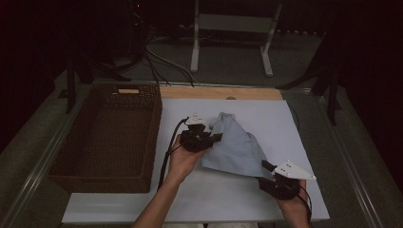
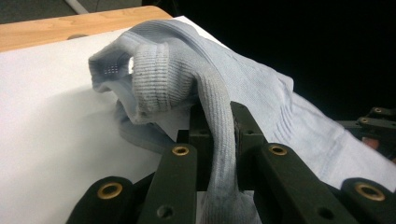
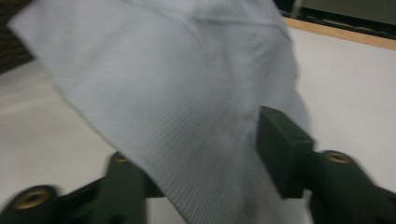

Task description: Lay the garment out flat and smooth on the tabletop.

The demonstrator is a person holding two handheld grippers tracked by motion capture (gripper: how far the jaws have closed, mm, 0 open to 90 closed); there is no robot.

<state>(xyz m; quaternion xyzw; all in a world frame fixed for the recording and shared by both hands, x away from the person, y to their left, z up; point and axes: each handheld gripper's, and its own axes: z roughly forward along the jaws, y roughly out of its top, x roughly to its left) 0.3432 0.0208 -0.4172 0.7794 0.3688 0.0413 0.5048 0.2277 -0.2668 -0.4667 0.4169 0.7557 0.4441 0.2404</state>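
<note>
White sheet (image 1: 237, 199) covering a wooden-edged table (image 1: 223, 92), dark wicker basket (image 1: 107, 137) sitting at its left side, pale blue garment (image 1: 237, 147) resting partly on the sheet near centre.

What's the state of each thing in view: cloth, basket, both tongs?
Light blue cloth: bunched, lifted off the white board between both tongs.
Left tongs: shut on the cloth's ribbed edge.
Right tongs: cloth lies between the jaws; the blurred right gripper view leaves the grip unclear.
Wicker basket: empty, upright, left of the board.
</note>
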